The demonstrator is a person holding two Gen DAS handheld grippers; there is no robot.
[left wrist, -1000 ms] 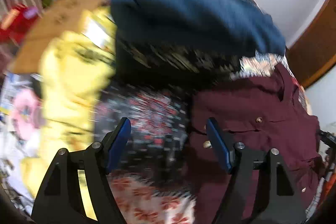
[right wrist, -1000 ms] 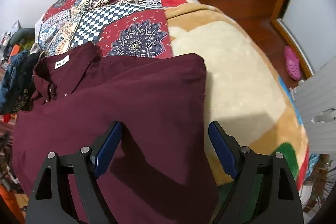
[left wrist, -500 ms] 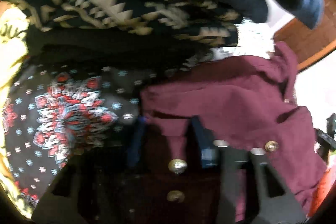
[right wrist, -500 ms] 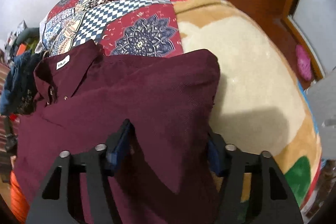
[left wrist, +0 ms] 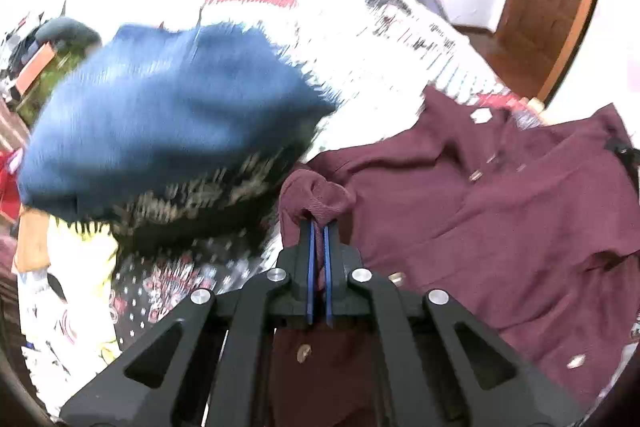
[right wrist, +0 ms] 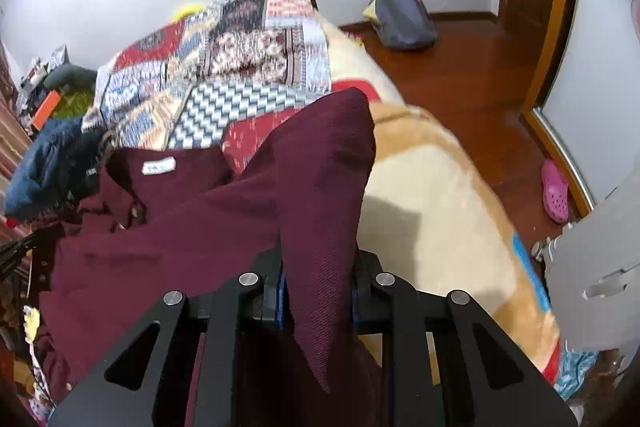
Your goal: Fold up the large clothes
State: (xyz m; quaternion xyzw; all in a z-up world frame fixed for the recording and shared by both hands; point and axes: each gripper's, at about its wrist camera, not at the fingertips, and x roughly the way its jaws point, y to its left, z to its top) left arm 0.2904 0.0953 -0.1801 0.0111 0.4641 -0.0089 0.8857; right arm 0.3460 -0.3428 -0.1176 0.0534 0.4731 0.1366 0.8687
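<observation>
Shirt [left wrist: 500, 219], maroon, buttoned, lying across the bed [right wrist: 420, 195], collar toward the far end, just beside a heap of clothes topped by a blue garment [left wrist: 160, 107].

Left gripper [left wrist: 318, 227]: jaws just closed, pinched tight on a small bunched fold at the shirt's edge near the button placket.

Right gripper [right wrist: 317, 267]: jaws just closing, clamped on a thicker wad of the shirt's opposite side, with a flap of cloth raised and peaked above it.

Judged stage: both sides seized, lift for the fold beginning.

Risks noted:
- Left hold thin and close to the very edge. Likely to slip out under the drag of the cloth if pulled fast.
- Right hold bulky, possibly taking more than one layer. Would carry the layer beneath along and spoil the crease.
- Uneven raising of the two sides. Would skew the fold line and twist the collar.
- Heap of clothes close on the left. Could be snagged or dragged onto the shirt by a sweeping move.
- Left view blurred. Number of layers in either hold not discernible.
</observation>
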